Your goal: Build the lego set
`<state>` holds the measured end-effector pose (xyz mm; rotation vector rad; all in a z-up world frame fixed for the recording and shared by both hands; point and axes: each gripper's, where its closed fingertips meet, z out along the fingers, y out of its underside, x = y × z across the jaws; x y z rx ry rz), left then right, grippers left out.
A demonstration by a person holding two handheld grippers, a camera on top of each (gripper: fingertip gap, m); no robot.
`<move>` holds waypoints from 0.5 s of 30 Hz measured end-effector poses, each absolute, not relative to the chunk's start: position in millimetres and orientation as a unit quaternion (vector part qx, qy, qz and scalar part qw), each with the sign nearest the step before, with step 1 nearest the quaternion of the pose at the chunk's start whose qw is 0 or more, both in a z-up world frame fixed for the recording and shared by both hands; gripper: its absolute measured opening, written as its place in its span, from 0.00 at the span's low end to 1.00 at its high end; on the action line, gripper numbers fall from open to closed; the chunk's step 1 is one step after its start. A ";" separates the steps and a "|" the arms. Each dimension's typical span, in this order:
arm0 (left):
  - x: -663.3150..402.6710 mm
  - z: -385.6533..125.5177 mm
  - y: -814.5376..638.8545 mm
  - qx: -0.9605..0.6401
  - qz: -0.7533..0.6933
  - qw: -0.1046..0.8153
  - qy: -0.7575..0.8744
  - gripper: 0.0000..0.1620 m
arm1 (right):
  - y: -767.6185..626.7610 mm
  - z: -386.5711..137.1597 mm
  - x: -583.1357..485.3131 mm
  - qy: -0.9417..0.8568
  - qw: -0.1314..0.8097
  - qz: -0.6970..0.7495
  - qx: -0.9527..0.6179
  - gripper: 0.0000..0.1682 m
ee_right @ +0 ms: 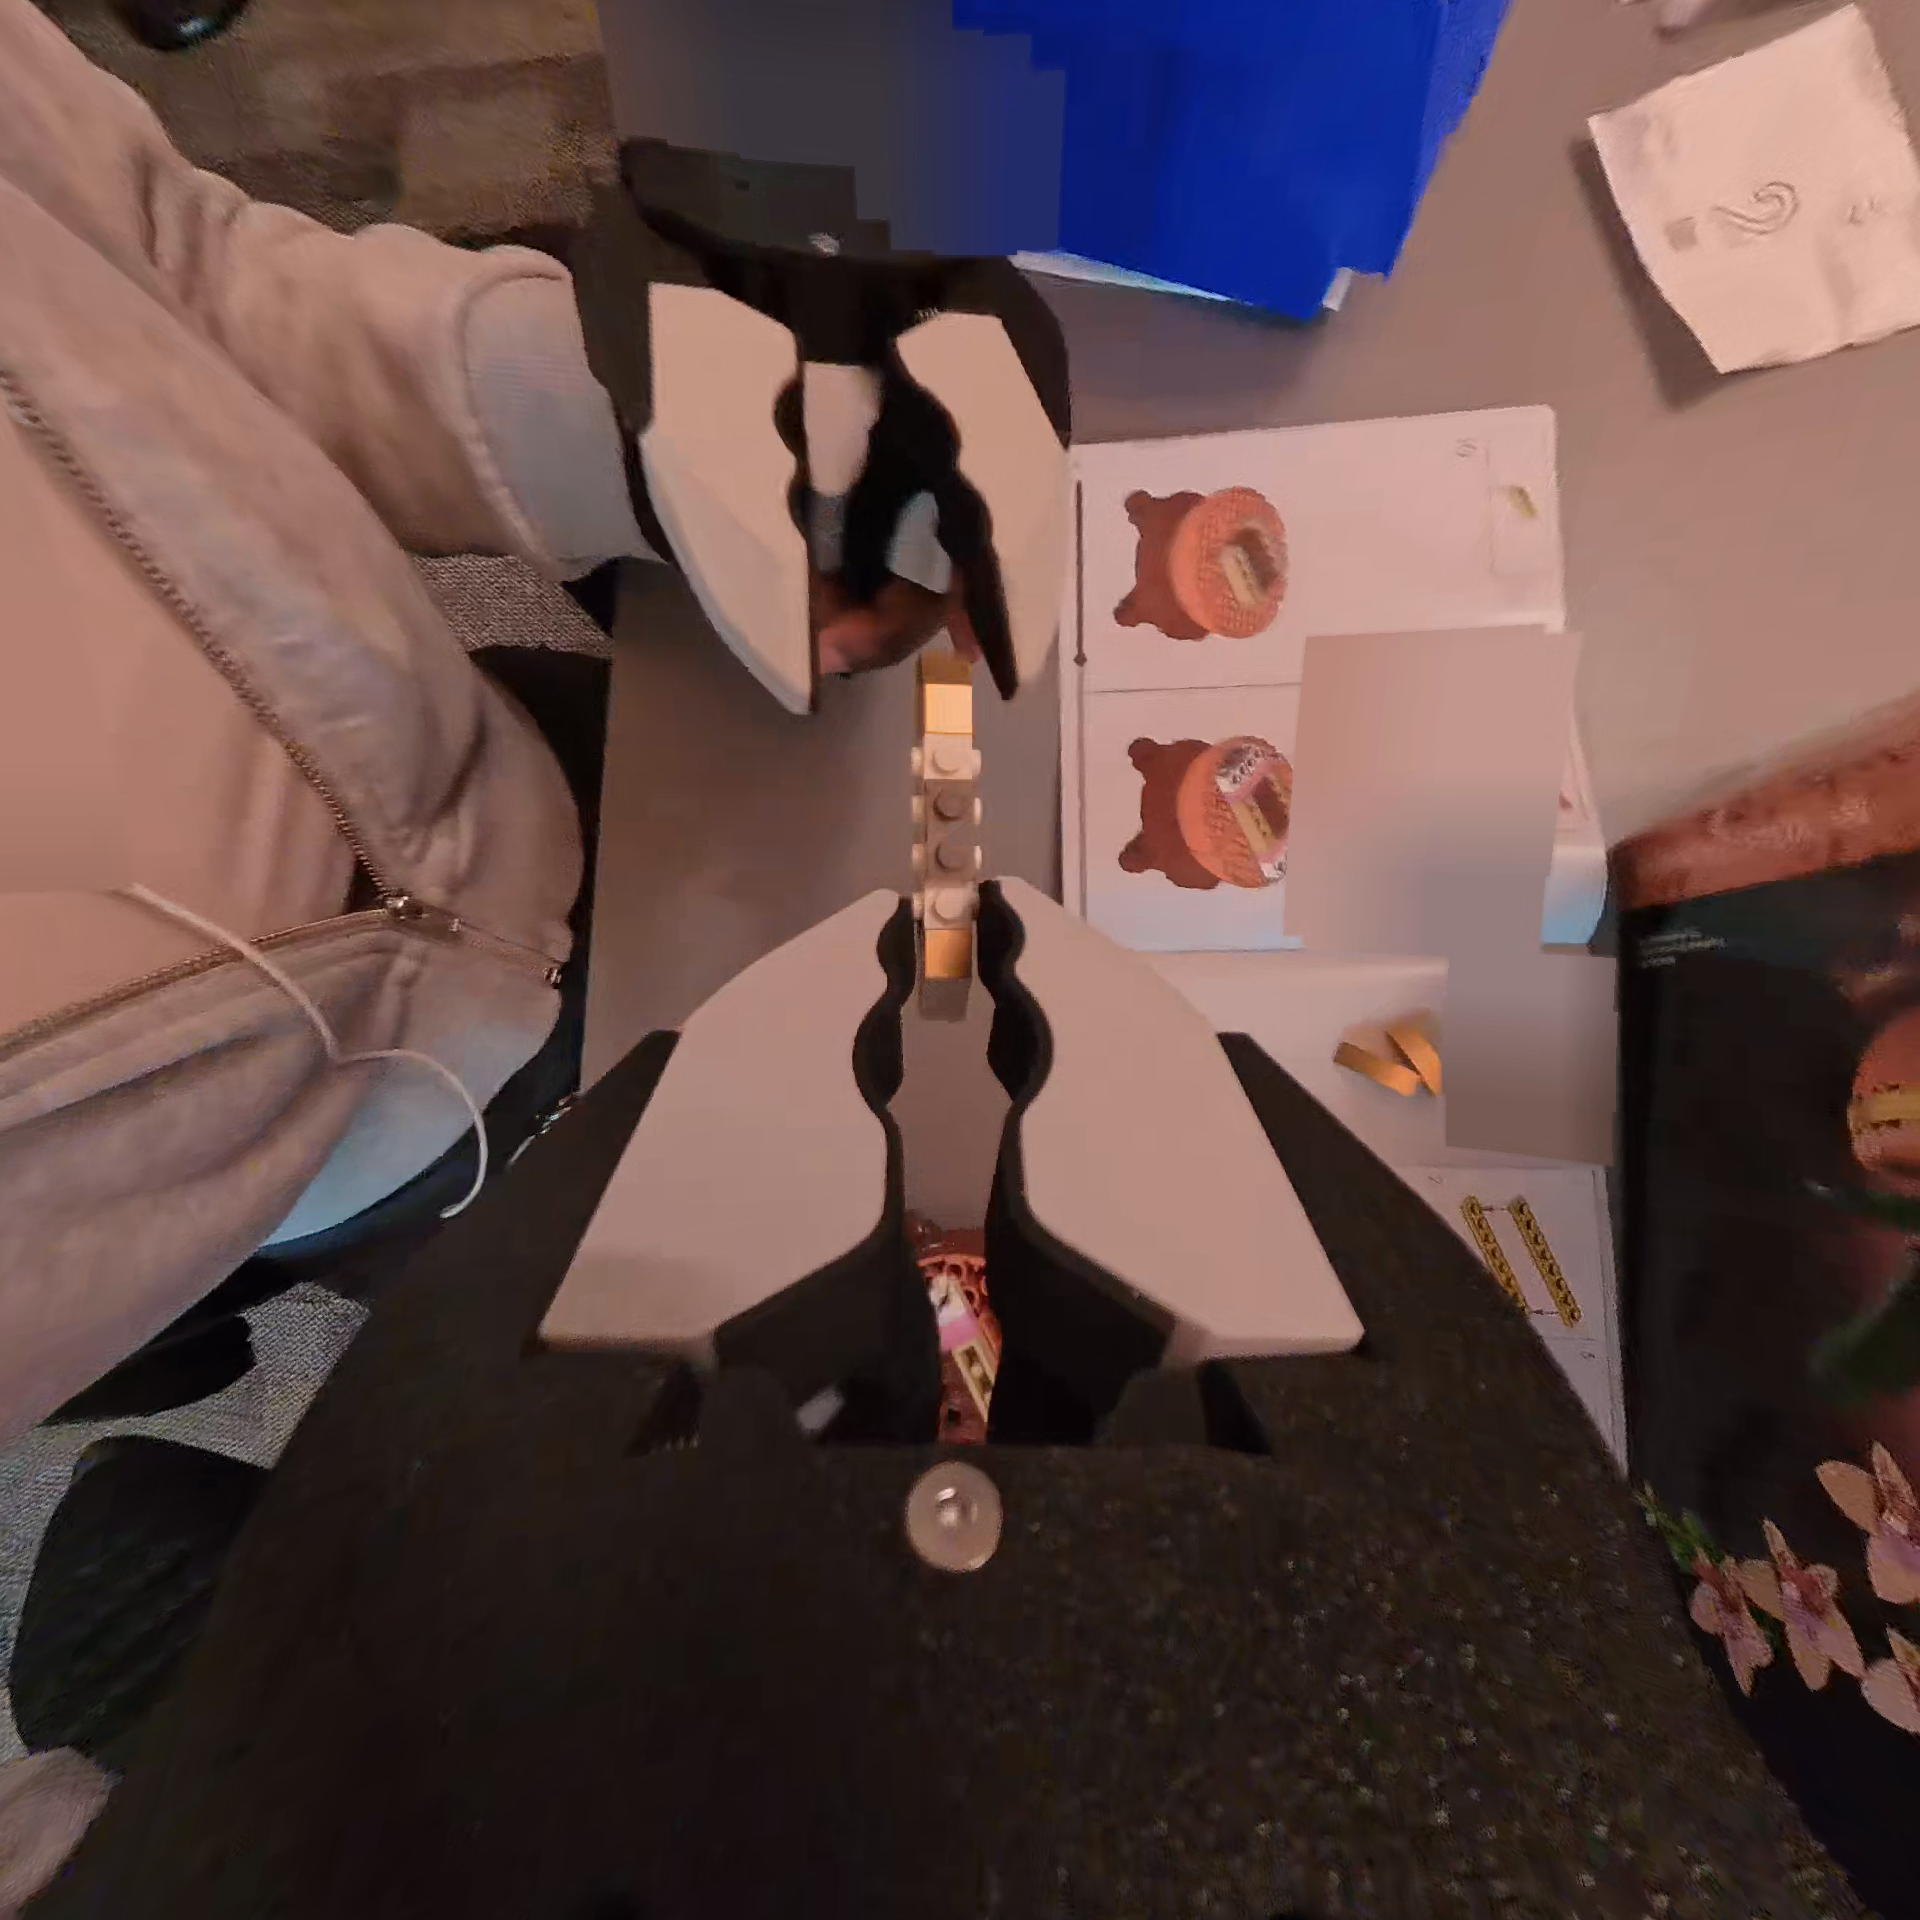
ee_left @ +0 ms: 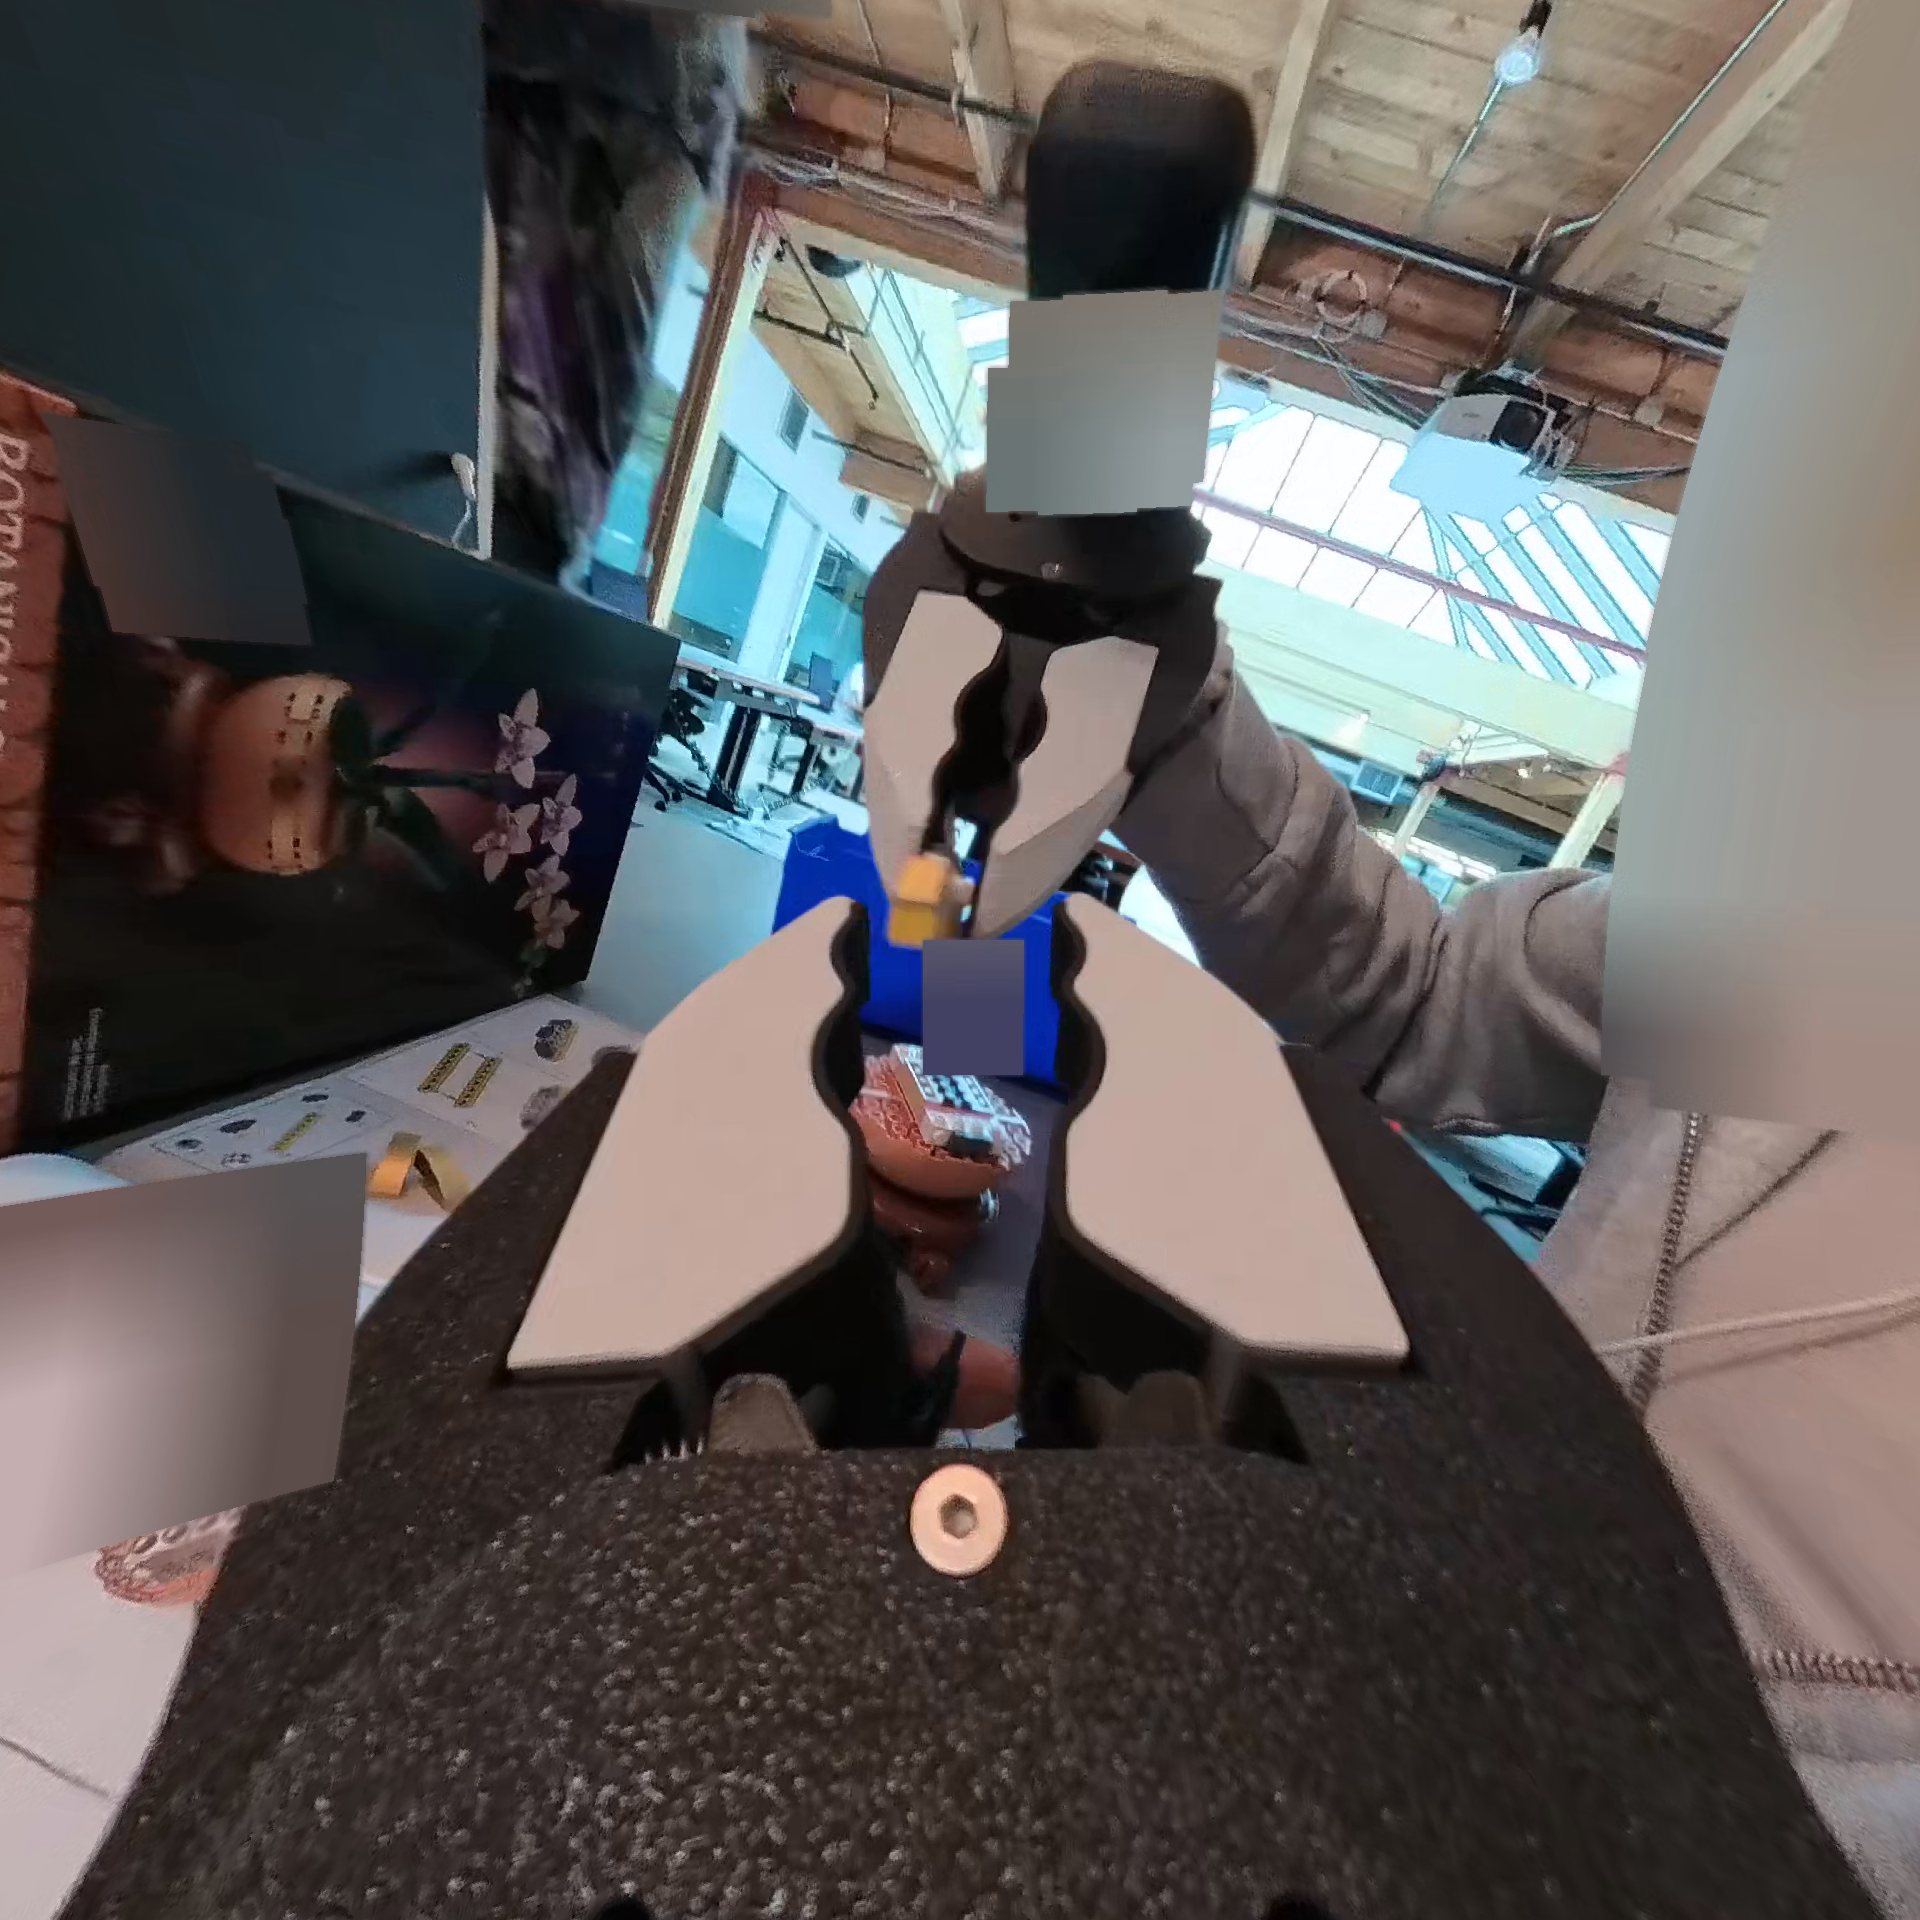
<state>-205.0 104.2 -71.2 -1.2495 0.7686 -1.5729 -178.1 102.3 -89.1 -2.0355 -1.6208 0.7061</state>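
At the centre of the right wrist view, the right gripper (ee_right: 943, 935) clamps one end of a slim tan-and-grey studded lego strip (ee_right: 945, 821). The left gripper (ee_right: 894, 686), jaws apart, nears its far end; crooked pressure could split the strip.

Two grippers (ee_right: 945, 914) (ee_right: 904, 675) — one brick strip (ee_right: 945, 821), one box (ee_right: 1766, 1299)
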 end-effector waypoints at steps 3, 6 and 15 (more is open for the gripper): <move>-208.9 -77.9 100.5 -0.522 -0.615 0.482 0.341 0.22 | 103.4 -82.1 -183.5 -0.581 0.238 0.260 -0.734 0.07; -207.4 -77.6 92.5 -0.515 -0.614 0.478 0.360 0.23 | 95.9 -77.7 -194.7 -0.585 0.232 0.288 -0.722 0.07; -214.2 -68.6 86.2 -0.479 -0.637 0.489 0.356 0.04 | 89.0 -76.4 -210.0 -0.602 0.248 0.296 -0.699 0.10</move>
